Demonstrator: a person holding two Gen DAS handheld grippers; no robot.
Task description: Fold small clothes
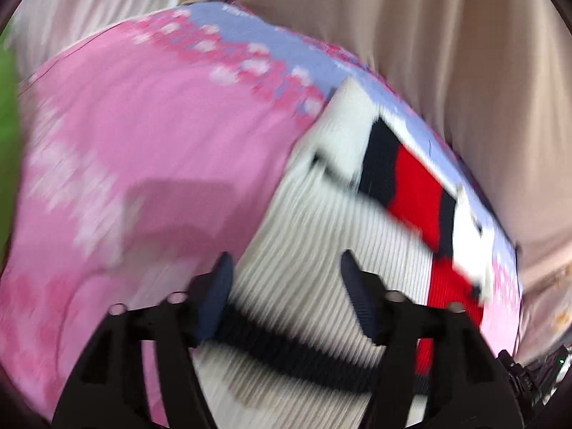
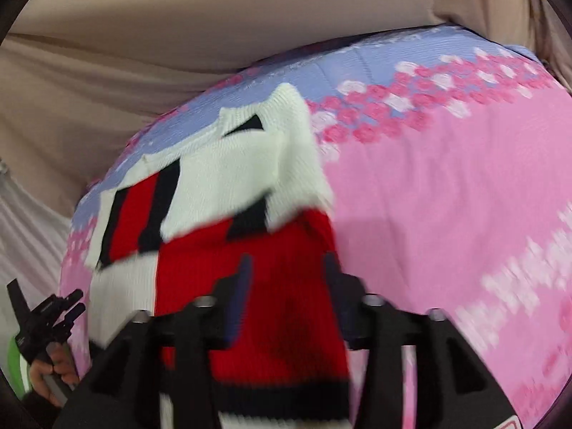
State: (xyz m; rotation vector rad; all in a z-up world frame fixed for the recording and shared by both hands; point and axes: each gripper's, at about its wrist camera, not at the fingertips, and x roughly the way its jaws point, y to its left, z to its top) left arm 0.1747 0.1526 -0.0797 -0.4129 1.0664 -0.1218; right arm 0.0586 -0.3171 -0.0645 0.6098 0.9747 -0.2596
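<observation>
A small knit sweater, white with red and black blocks [image 1: 321, 257] [image 2: 228, 186], lies on a pink and lilac flowered cloth [image 1: 136, 136] [image 2: 447, 186]. My left gripper [image 1: 284, 268] is open, its fingers wide apart over the sweater's white ribbed part near a black band. My right gripper [image 2: 286, 268] is open, its fingers wide apart over the sweater's red part. The sweater's far end is folded over itself with a sleeve across it. Both views are blurred by motion.
Beige and white curtains [image 1: 447, 53] [image 2: 178, 35] hang behind the covered surface. The other gripper and the hand holding it show at the lower left of the right wrist view [image 2: 43, 321]. A green object [image 1: 7, 114] sits at the left edge.
</observation>
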